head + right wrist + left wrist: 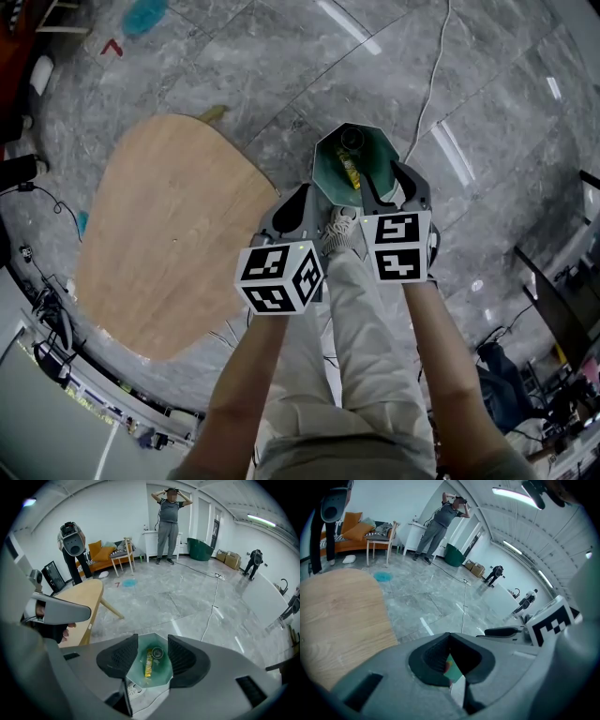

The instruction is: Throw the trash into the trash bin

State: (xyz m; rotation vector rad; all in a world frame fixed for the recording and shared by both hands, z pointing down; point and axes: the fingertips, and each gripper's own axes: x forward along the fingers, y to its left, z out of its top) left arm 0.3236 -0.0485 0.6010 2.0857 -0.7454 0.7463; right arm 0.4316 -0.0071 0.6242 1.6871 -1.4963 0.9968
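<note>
Trash bin (327, 173) below right gripper (152, 654) was teal-green inside; wrapper (148, 663) in it yellow. Floor (281, 56) was grey, marble-veined. Worktop (169, 234) left of left gripper (449, 656) was pale woodgrain.

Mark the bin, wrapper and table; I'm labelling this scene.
bin (328, 173), head view, inner left wall.
wrapper (148, 663), right gripper view, its middle.
table (169, 234), head view, bare top.

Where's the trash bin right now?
Head view, centre: the trash bin sits on the floor beyond the person's shoe, right of the wooden table, below the right hand-held gripper.
</note>
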